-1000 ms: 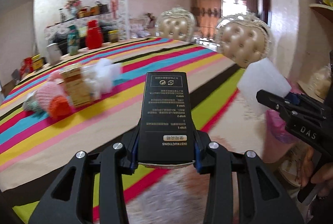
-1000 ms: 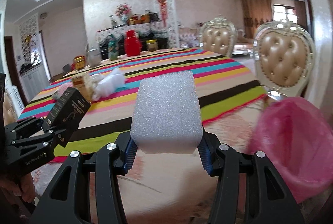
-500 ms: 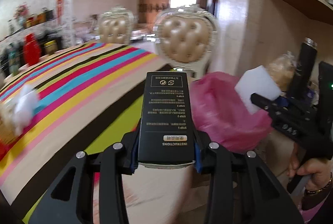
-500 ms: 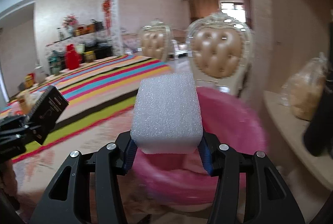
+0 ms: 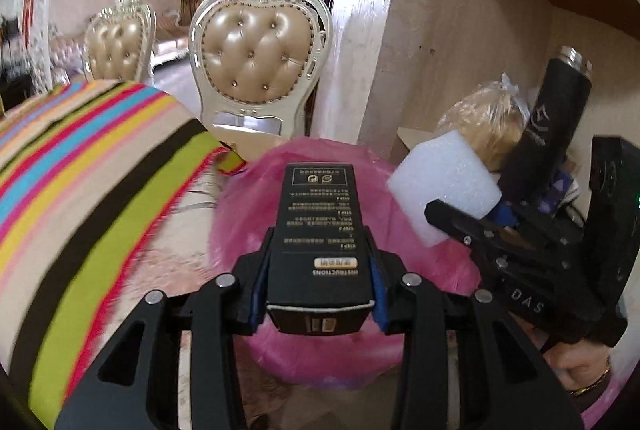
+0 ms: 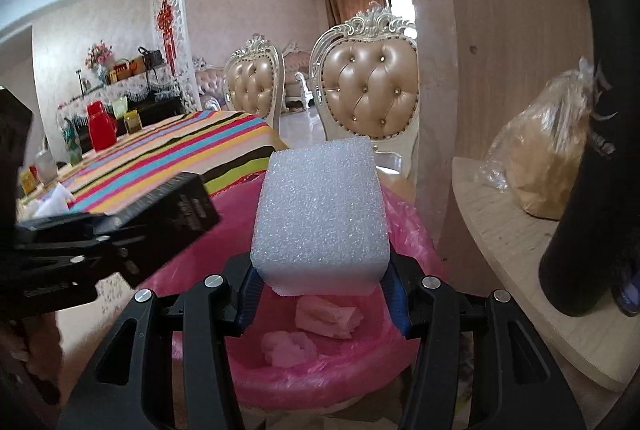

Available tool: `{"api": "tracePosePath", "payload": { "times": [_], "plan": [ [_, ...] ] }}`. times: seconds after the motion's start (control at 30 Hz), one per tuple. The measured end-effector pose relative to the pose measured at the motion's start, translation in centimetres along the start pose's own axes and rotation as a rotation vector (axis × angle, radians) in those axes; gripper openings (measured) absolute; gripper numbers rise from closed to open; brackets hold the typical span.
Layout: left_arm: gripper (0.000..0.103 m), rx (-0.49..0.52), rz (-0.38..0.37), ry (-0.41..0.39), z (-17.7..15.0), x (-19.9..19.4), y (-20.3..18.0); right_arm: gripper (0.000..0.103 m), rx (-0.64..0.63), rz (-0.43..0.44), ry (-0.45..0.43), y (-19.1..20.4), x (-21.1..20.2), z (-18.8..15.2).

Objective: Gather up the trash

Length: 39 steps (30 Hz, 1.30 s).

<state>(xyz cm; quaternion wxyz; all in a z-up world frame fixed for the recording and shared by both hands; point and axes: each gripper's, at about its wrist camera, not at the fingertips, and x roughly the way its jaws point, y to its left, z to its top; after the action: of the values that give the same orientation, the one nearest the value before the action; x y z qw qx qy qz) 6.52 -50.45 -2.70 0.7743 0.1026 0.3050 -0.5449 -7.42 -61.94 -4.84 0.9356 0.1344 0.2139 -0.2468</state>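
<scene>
Striped counter (image 5: 92, 182): left of the left fingers, its cloth edge hanging just beside the bin.
Left gripper (image 5: 320, 282): over the pink bag; its jaws have just been opening, and the black box sits between the blue pads with thin gaps showing on both sides, so the grip looks loosened.
Black box (image 5: 320, 230): between the left fingers, printed face up, its far end out over the bin mouth.
Pink-bagged bin (image 6: 332, 374): directly beneath and ahead of both pairs of fingers; pale scraps (image 6: 326, 314) lie inside, just below the right fingers.
Right gripper (image 6: 320, 286): also above the bin, moderately open, pads against the sides of the foam block.
White foam block (image 6: 320, 214): gripped at its near end by the right fingers, standing up out of them.
Shelf (image 6: 520, 250): right of the right fingers, carrying a clear bag (image 6: 548, 158) and a black flask (image 6: 592, 190).
</scene>
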Motion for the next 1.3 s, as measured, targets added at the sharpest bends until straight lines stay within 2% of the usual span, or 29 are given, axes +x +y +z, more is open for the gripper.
{"api": "tracePosePath", "payload": {
  "times": [0.03, 0.07, 0.1, 0.13, 0.23, 0.3, 0.4, 0.63, 0.73, 0.93, 1.13, 1.3],
  "plan": [
    [0.061, -0.020, -0.012, 0.000, 0.1, 0.3, 0.3, 0.057, 0.010, 0.012, 0.002, -0.2, 0.1, 0.1],
    [0.076, -0.050, 0.004, -0.014, 0.2, 0.3, 0.7, 0.063, 0.023, 0.024, 0.002, -0.5, 0.3, 0.2],
    [0.078, -0.070, 0.027, -0.035, 0.0, 0.0, 1.1, 0.069, 0.038, 0.024, -0.001, -0.8, 0.4, 0.3],
    [0.079, -0.079, 0.039, -0.053, -0.1, -0.5, 1.6, 0.071, 0.047, 0.017, -0.003, -0.9, 0.4, 0.3],
    [0.082, -0.080, 0.093, -0.073, -0.6, -2.3, 2.8, 0.071, 0.064, 0.024, -0.019, -1.0, -0.4, 0.1],
    [0.091, -0.068, 0.181, -0.099, -1.2, -4.4, 3.6, 0.071, 0.061, 0.026, -0.028, -0.6, -1.1, -0.1],
    [0.097, -0.066, 0.323, -0.124, -2.8, -7.6, 4.9, 0.071, 0.052, 0.043, -0.038, 0.5, -2.1, -0.3],
    [0.098, -0.132, 0.515, -0.079, -6.0, -13.2, 9.0, 0.072, -0.062, 0.134, -0.045, 6.9, -3.4, 0.4],
    [0.098, -0.146, 0.598, -0.095, -7.2, -16.5, 10.5, 0.075, -0.101, 0.185, -0.030, 10.3, -3.5, 0.2],
    [0.098, -0.186, 0.717, -0.124, -10.4, -23.0, 13.4, 0.077, -0.202, 0.331, 0.054, 19.5, -2.6, -1.6],
    [0.098, -0.311, 0.884, -0.129, -15.1, -30.4, 18.2, 0.078, -0.343, 0.469, 0.105, 29.3, -2.7, -3.4],
    [0.098, -0.459, 1.021, -0.172, -18.6, -37.4, 22.2, 0.078, -0.434, 0.551, 0.116, 36.4, -2.9, -3.6]
  ]
}}
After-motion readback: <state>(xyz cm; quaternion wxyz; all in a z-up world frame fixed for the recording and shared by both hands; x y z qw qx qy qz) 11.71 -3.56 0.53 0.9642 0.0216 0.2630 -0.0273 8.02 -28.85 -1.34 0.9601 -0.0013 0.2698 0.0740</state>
